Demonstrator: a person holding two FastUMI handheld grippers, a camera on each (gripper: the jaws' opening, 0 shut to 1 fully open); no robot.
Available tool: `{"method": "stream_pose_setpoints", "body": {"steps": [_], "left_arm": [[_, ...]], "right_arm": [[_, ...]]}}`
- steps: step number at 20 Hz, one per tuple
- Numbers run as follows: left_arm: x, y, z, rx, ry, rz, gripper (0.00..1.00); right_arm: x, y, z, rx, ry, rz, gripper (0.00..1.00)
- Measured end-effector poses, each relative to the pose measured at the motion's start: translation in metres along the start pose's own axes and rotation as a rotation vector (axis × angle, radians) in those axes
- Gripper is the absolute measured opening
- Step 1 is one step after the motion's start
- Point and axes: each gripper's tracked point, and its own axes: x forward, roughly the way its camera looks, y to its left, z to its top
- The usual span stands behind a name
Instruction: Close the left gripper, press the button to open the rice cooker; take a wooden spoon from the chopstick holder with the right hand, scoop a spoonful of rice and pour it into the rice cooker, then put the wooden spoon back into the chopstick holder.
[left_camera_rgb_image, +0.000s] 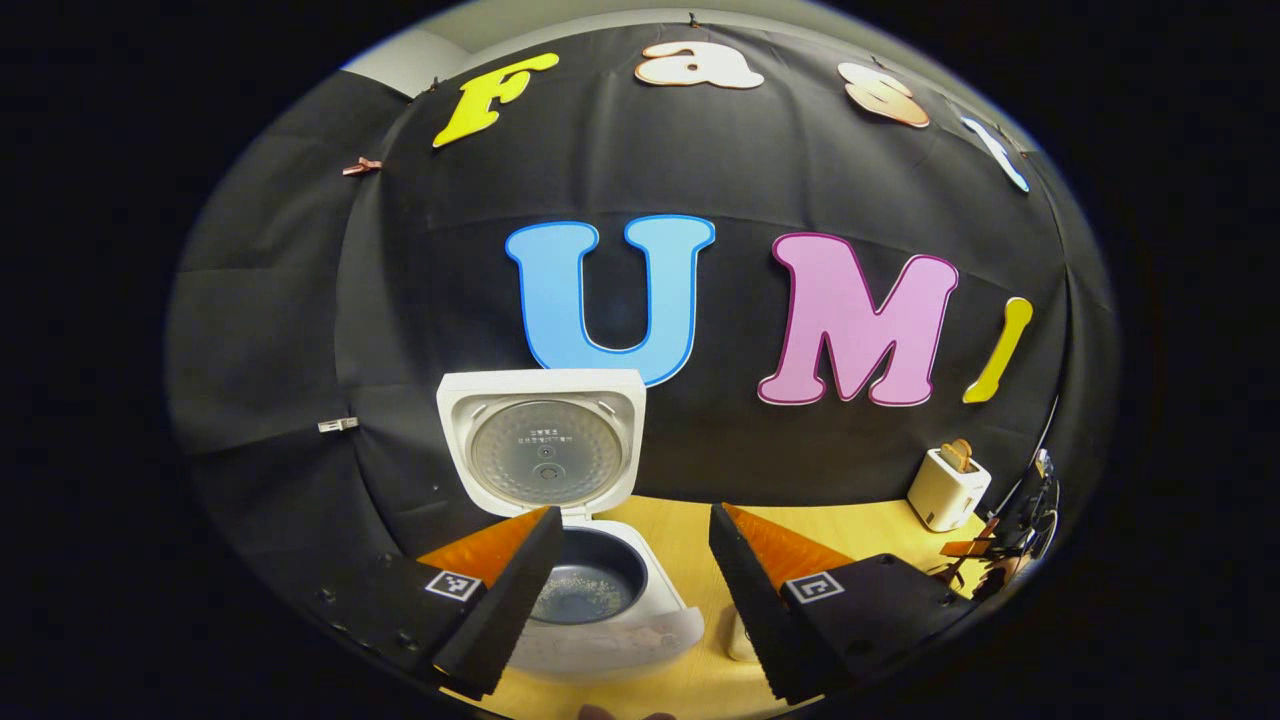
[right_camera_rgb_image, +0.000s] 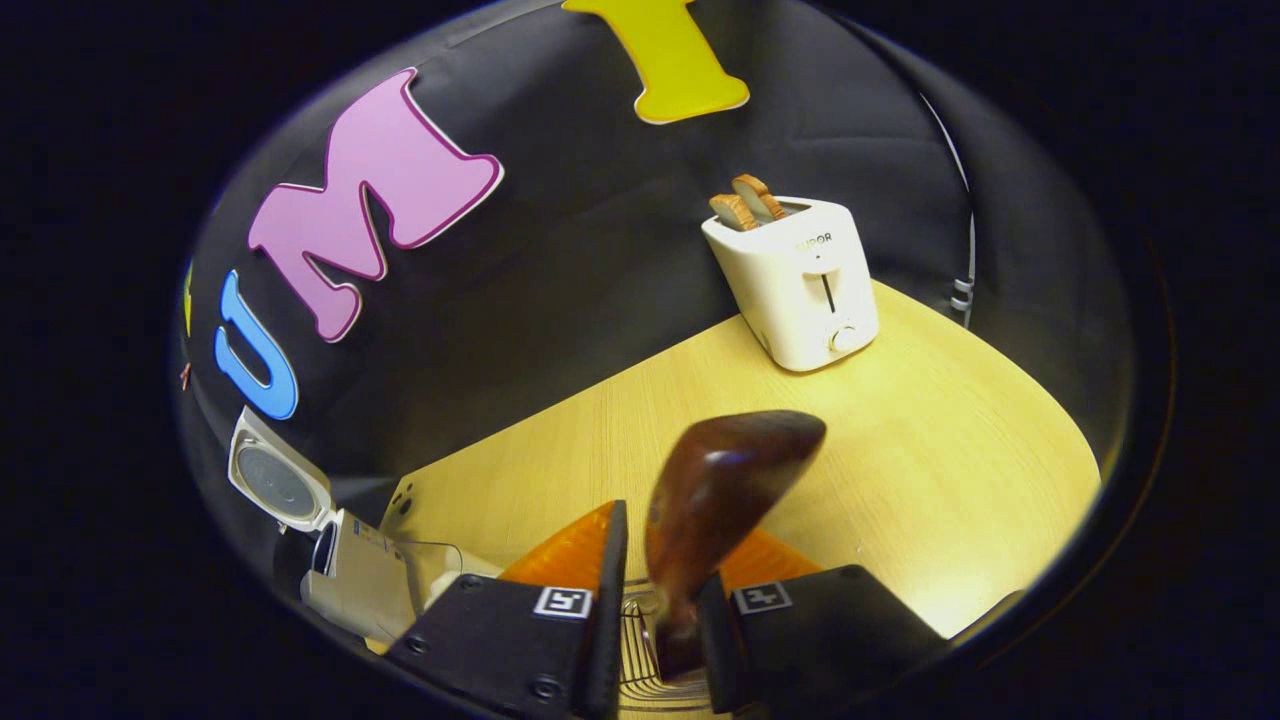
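Left gripper released; right gripper seemingly grasping one wooden spoon; two toast slices.

Right gripper jaws clamp wooden spoon w/ bowl up, above wire chopstick holder.

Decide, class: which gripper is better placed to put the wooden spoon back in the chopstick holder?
Right. The right gripper has the wooden spoon between its fingers, above the wire chopstick holder. The left gripper is open, facing the open rice cooker.
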Motion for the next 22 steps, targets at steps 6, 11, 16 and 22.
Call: {"method": "stream_pose_setpoints", "body": {"steps": [6, 11, 16, 22], "left_arm": [[0.009, 0.007, 0.014, -0.014, -0.046, -0.035, 0.95], [0.017, 0.015, 0.02, -0.02, -0.07, -0.069, 0.95], [0.029, 0.028, 0.04, -0.005, -0.125, -0.093, 0.94], [0.069, 0.06, 0.099, 0.031, -0.235, -0.071, 0.94]], "right_arm": [[-0.03, -0.006, 0.01, 0.016, -0.021, -0.039, 0.6], [-0.067, -0.016, 0.018, 0.024, -0.061, -0.087, 0.66], [-0.113, -0.016, 0.025, -0.05, -0.103, -0.123, 0.65], [-0.177, 0.028, 0.041, -0.19, -0.179, -0.082, 0.65]]}}
